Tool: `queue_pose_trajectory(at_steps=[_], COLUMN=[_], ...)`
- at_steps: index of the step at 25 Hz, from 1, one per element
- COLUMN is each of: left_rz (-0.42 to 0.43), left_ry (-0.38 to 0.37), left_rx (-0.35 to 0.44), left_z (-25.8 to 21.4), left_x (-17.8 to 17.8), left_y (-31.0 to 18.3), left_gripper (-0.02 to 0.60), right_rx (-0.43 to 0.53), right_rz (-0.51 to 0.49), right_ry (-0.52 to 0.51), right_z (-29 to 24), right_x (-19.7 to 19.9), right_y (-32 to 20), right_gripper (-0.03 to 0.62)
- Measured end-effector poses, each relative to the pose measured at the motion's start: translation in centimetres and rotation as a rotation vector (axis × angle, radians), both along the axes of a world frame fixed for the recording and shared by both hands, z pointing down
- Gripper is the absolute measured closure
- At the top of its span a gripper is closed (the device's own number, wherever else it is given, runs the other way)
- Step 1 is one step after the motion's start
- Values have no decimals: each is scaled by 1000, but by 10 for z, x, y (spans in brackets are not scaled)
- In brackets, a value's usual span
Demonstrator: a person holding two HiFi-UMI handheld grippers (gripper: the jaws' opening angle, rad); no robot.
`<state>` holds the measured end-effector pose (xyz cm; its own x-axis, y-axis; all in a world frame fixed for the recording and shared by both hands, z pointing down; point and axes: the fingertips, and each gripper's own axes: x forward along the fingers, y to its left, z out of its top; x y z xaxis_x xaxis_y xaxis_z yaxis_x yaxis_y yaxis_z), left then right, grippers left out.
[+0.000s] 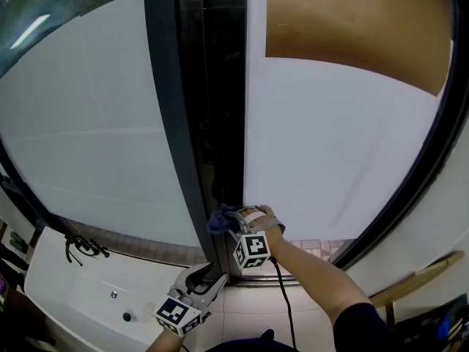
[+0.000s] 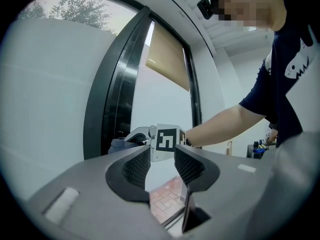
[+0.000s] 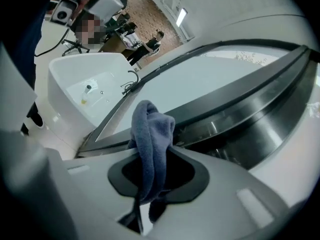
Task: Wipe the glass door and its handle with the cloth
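Note:
A blue-grey cloth (image 3: 150,144) hangs bunched between the jaws of my right gripper (image 3: 155,171), which is shut on it. In the head view that right gripper (image 1: 234,218) presses the cloth (image 1: 220,219) against the bottom of the dark door frame (image 1: 176,123), between the left frosted glass panel (image 1: 88,123) and the right glass door (image 1: 330,145). My left gripper (image 1: 209,276) hangs lower, near the floor, open and empty. In the left gripper view, its jaws (image 2: 162,166) stand apart, with the cloth (image 2: 121,145) beyond. I cannot make out a handle.
A white basin counter (image 1: 88,292) with a black cable (image 1: 82,248) sits at lower left. A tan blind (image 1: 352,20) covers the top of the right door. A wooden stick (image 1: 418,276) leans at lower right. Brick paving (image 2: 167,194) shows outside.

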<state>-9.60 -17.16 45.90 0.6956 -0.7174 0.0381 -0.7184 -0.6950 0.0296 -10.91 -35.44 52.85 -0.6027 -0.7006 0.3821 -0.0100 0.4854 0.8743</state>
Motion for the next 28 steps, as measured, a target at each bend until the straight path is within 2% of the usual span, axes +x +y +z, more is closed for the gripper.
queue_pose_trajectory(at_steps=[4, 9, 18, 21, 25, 28], left_rz=[-10, -4, 46, 54, 47, 24], left_ry=[1, 6, 12, 15, 11, 8], left_rx=[-4, -1, 2, 0, -10, -15], left_z=[6, 8, 5, 7, 9, 10], left_x=[-7, -7, 9, 11, 7, 1], left_y=[-1, -5, -11, -11, -11, -10], left_gripper=[434, 435, 435, 435, 434, 434], right_rx=[-11, 18, 7, -31, -87, -167], right_rz=[17, 13, 102, 137, 120, 173], right_ry=[16, 56, 53, -8, -92, -245], right_z=[11, 17, 21, 23, 38, 45], right_x=[7, 36, 90, 96, 74, 55], right_y=[-9, -6, -7, 0, 17, 10], right_gripper=[522, 522, 522, 522, 522, 522])
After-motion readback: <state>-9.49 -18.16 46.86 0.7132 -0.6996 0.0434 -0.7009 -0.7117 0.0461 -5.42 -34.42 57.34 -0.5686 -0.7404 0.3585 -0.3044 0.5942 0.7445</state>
